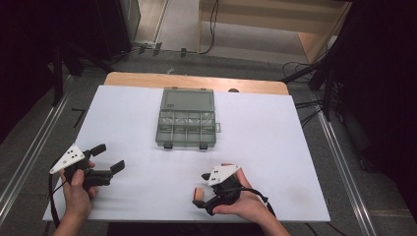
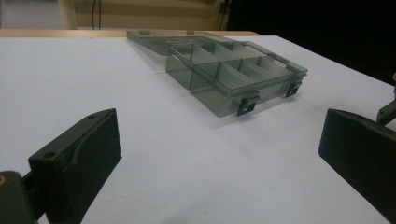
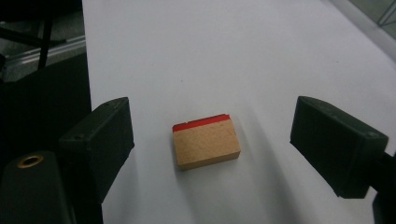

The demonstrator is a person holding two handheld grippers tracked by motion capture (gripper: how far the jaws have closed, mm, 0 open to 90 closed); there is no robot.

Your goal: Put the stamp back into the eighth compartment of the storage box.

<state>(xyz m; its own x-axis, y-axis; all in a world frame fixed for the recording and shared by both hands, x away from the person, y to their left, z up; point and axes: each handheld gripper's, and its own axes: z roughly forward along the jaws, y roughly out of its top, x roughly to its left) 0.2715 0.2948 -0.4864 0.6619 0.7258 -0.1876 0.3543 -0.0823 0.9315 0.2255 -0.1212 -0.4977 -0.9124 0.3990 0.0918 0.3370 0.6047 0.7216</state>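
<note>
R gripper [image 3: 210, 126]: jaws standing wide, straddling the wooden block [image 3: 206, 142], not pressing yet.
Block: lying flat near table's front edge [image 1: 187, 220], red strip facing away.
Grip tip: I'd be centring pads on its long sides.
L gripper [image 1: 109, 157]: hanging wide, holding nothing.
Room: compartment box [image 1: 187, 121] sitting well apart, lid open.

The left gripper [image 1: 109, 158] is held low over the desk [image 1: 275, 147], near its front left corner, in the person's left hand [image 1: 78, 189]. Its two black fingers [image 2: 79, 158] stand wide apart and point toward the middle of the desk. The right gripper [image 1: 201, 186] is near the front edge of the desk, held in the right hand [image 1: 243, 199]. Its fingers [image 3: 105, 140] point to the left side and are also apart, not pressing on anything.
</note>
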